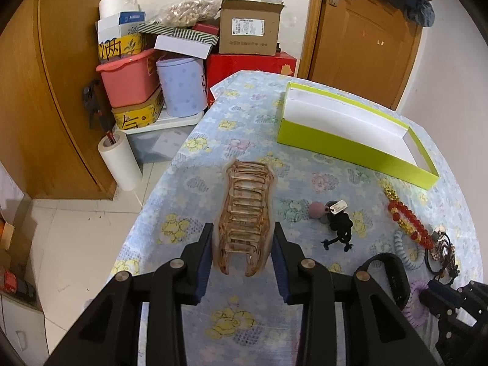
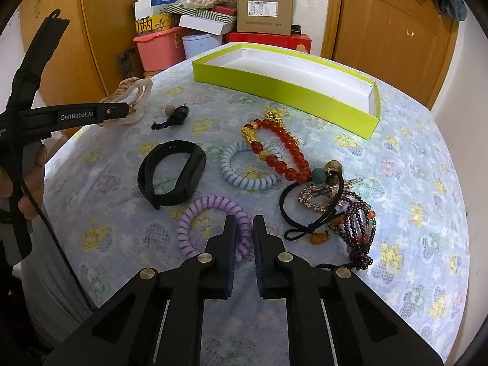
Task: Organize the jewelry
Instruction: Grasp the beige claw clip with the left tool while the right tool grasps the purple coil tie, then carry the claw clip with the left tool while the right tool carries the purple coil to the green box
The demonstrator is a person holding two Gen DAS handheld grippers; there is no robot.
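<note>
My left gripper [image 1: 243, 239] is shut on a brown translucent hair claw clip [image 1: 247, 210] and holds it above the table; the clip also shows in the right wrist view [image 2: 131, 100]. The empty lime-green box [image 1: 350, 140] lies at the far side [image 2: 292, 91]. My right gripper [image 2: 244, 228] is nearly shut and empty, just above a purple coil hair tie [image 2: 213, 225]. On the table lie a black wristband [image 2: 170, 177], a blue coil tie [image 2: 247, 167], a red bead bracelet [image 2: 280, 149], a black hair tie with clip [image 2: 317, 201] and a dark purple bead bracelet [image 2: 357, 222].
The table [image 2: 411, 183] has a floral cloth. A small black charm with a pink ball [image 2: 177, 114] lies near the hair claw. Stacked boxes and tubs [image 1: 183, 70] stand behind the table's far left edge. A wooden door [image 2: 396, 30] is at the back right.
</note>
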